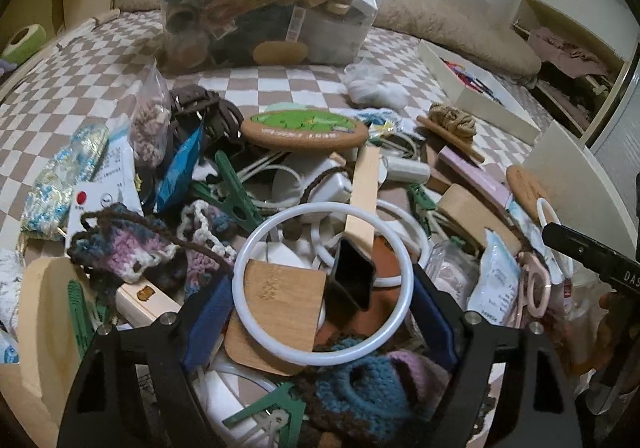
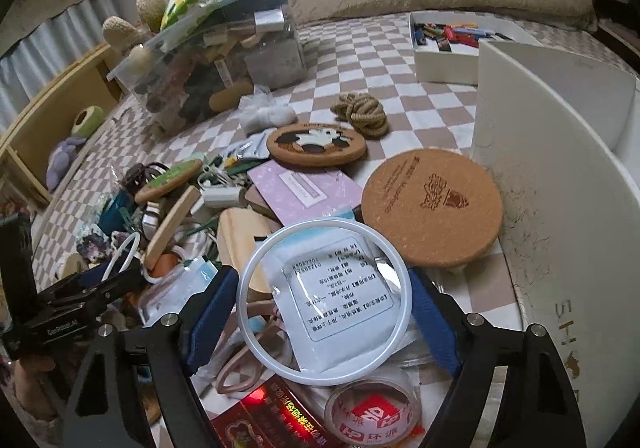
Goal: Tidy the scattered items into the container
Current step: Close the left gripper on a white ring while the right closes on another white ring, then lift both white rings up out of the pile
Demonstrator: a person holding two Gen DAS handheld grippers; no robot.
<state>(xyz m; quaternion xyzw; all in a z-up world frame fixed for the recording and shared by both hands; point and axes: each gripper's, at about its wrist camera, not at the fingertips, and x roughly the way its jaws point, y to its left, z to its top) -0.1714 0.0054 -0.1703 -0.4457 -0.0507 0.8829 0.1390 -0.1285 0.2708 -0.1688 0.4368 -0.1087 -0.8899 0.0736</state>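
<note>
A: How do the two grippers sit over the bed [image 1: 100, 60]?

B: Both tilt steeply down at the heap of scattered items. The left gripper [image 1: 320, 302] straddles a white plastic ring [image 1: 322, 284], with its blue pads [image 1: 210, 322] right at the ring's outer rim on both sides. The jaws stand fairly wide, and the pads look pressed on the ring, so I read it as gripped across its full width.

A: And the right?

B: Much the same. The right gripper [image 2: 322, 302] has a second white ring [image 2: 323, 302] between its blue pads [image 2: 212, 312], touching at the left and right edges. That ring lies over a white sachet [image 2: 340, 304] with printed text.

A: Where is the container?

B: The clear plastic container [image 1: 264, 0] stands well ahead of the left gripper, far up the checked bed cover, already stuffed and heaped above its rim. From the right gripper it lies ahead and to the left.

A: Anything large near the right gripper?

B: A round cork mat [image 2: 432, 208] just ahead and to the right, and a white box wall [image 2: 560, 176] further right.

A: Smaller bits?

B: Inside the left ring lie a bamboo tag [image 1: 280, 290] and a black clip [image 1: 352, 280]; a green peg [image 1: 236, 192] lies ahead to the left.
</note>
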